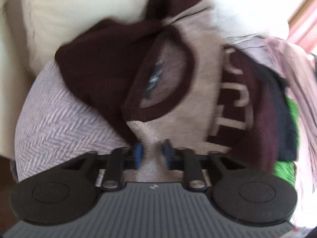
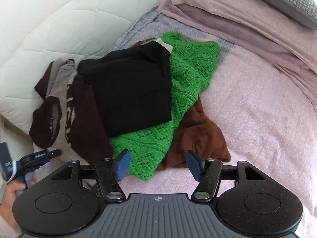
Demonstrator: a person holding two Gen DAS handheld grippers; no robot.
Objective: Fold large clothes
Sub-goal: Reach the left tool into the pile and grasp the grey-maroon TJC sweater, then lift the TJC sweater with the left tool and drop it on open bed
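The maroon-and-beige knitted sweater [image 1: 200, 91] is a soft matt knit with a ribbed dark collar band. The bright green openwork sweater [image 2: 190, 75] is a chunky, rough knit with a lacy diamond pattern. On it lies a black folded garment [image 2: 134, 91] of dense matt cloth, and beneath it a rust-brown smooth cloth garment [image 2: 200, 132]. The pale pink quilted bedspread [image 2: 257, 123] has a stitched, faintly raised surface; the lilac herringbone-textured blanket [image 1: 59, 123] looks ridged. The right gripper [image 2: 157, 165] has matt black speckled plastic arms, ribbed blue pads [image 2: 123, 163] and shiny metal screws.
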